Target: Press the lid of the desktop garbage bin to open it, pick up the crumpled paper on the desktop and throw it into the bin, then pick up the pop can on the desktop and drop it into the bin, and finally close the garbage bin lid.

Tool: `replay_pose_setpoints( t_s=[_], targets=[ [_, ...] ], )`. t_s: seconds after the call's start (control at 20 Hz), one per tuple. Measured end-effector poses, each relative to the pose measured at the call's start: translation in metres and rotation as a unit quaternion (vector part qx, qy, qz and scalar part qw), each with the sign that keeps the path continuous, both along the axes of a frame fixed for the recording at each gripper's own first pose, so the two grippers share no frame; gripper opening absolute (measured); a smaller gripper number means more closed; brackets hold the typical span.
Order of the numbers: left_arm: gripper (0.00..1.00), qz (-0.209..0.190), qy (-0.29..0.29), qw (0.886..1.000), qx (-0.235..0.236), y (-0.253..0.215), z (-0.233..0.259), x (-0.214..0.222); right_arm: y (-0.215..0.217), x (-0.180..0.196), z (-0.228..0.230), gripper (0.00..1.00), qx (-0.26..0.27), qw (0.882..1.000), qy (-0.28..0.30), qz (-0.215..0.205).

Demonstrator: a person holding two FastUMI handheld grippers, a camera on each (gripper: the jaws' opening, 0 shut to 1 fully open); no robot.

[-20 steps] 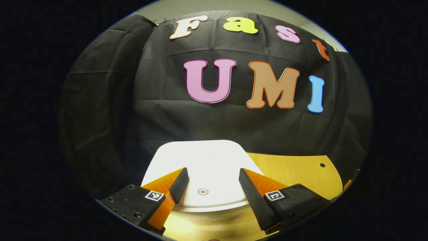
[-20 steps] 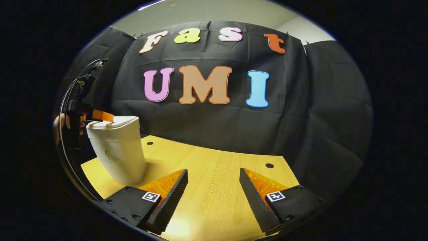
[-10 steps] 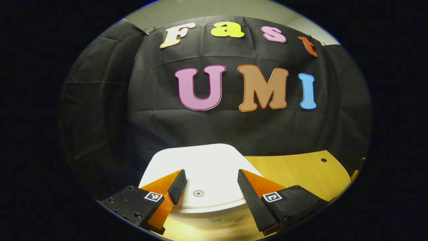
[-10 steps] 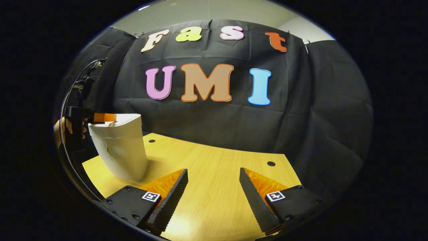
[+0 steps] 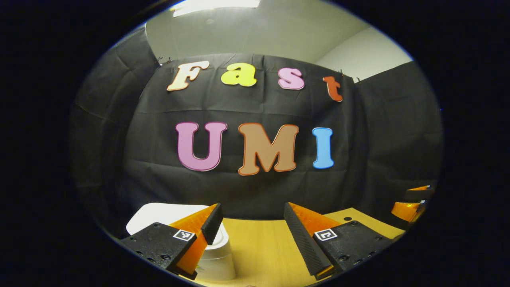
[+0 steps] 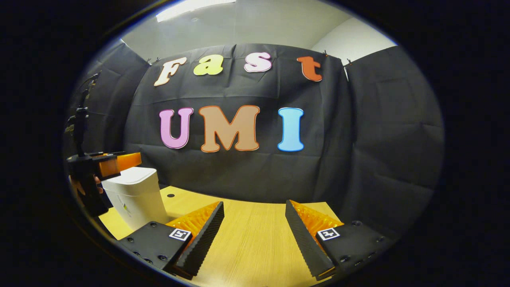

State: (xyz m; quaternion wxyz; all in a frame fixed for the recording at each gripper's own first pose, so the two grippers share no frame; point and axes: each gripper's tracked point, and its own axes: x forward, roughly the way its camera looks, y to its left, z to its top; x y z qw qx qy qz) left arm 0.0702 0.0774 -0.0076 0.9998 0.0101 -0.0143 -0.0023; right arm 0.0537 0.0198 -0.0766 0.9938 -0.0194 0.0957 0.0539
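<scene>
- Left gripper (image 5: pixel 251 223): jaws spread, holding nothing, just above the desktop garbage bin (image 5: pixel 217 259) near the wooden desktop's (image 5: pixel 263 255) left edge.
- Right gripper (image 6: pixel 255 223): jaws spread, empty, over bare wood.
- Risk: the bin lid (image 6: pixel 133 174) looks shut; if it is only unlatched, it could pop open.

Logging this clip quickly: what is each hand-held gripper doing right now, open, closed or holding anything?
Left hand-held gripper: open, holding nothing, above the white plastic desktop bin.
Right hand-held gripper: open, empty, over the wooden desktop.
</scene>
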Motion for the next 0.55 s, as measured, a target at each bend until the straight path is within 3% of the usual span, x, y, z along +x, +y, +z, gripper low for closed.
replay_pose_setpoints(
  t_s=[0.55],
  targets=[
    [0.93, -0.062, 0.011, 0.998, -0.021, -0.066, -0.023, -0.016, -0.022, -0.013, 0.024, 0.99, 0.033, 0.998, -0.041, -0.044]
  ],
)
